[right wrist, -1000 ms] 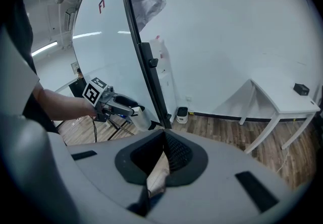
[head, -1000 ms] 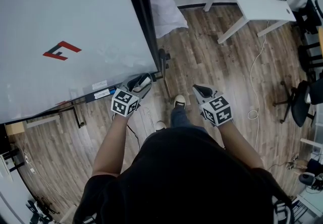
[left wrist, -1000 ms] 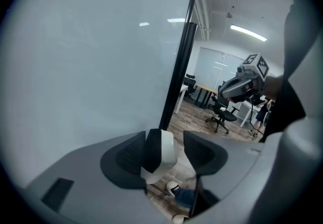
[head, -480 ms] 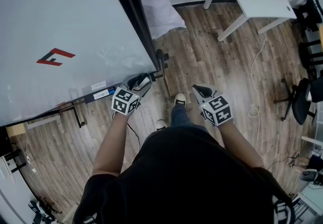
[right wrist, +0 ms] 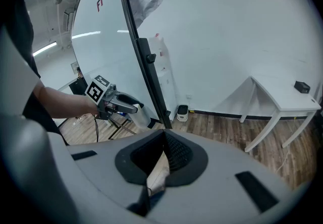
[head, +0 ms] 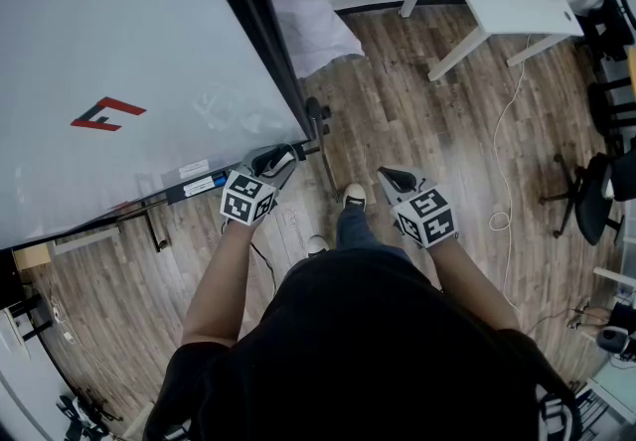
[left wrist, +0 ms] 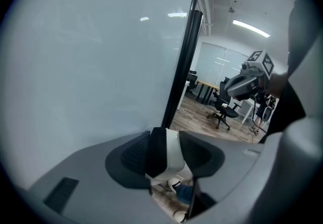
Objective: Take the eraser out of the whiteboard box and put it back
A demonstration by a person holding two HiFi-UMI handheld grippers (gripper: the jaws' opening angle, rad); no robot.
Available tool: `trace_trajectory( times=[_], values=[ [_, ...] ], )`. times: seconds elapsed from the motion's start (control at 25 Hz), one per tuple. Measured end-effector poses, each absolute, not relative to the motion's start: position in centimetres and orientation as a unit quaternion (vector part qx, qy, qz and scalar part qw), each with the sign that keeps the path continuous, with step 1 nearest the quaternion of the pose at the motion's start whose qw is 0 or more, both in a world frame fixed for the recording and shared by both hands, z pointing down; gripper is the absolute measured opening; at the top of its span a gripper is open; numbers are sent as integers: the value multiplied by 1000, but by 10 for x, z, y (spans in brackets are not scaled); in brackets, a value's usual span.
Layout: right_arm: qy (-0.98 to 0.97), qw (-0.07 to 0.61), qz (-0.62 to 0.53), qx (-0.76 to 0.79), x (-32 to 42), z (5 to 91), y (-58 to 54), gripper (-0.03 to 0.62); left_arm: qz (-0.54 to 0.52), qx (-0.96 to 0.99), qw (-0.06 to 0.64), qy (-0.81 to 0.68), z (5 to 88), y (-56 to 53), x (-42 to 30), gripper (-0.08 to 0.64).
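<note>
The eraser (left wrist: pixel 170 153) is clamped in my left gripper (head: pixel 272 167), out of the box, beside the whiteboard's (head: pixel 119 42) lower corner. I judge the return comes next: carry it to the dark tray (head: pixel 189 185) under the board and release. My right gripper (head: pixel 396 177) is closed on nothing. Only the left gripper view shows the eraser plainly; only the head view shows the tray.

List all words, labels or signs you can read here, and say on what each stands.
"F": a red logo on the whiteboard; it is stylised, so the letter is a guess.
White labels on the whiteboard's lower rail: too small to read.
Left marker cube and right marker cube: square patterns only, no letters.
</note>
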State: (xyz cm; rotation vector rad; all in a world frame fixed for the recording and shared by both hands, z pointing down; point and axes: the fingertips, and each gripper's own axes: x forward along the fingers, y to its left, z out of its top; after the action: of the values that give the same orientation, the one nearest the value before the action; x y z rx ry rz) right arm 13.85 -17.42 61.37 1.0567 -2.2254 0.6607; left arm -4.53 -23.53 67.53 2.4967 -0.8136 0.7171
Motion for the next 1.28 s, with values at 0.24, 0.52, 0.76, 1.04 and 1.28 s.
trace_trajectory(
  times=[0.24,0.52,0.76,1.04,1.28],
  values=[
    [-835,293,248,394,139,614,-169,-3,259,895,211,-295,675,-235,-44,173],
    [-837,290,246,394,140,612,-165,-3,258,886,229,-310,674,-236,-49,163],
    [-838,289,242,394,140,610,-162,-3,242,883,240,-322,667,-235,-54,158],
    [-840,287,238,395,141,606,-157,-3,232,883,236,-332,654,-234,-57,155],
    [-843,285,233,392,138,602,-151,-3,219,885,230,-342,639,-231,-61,154]
  ],
)
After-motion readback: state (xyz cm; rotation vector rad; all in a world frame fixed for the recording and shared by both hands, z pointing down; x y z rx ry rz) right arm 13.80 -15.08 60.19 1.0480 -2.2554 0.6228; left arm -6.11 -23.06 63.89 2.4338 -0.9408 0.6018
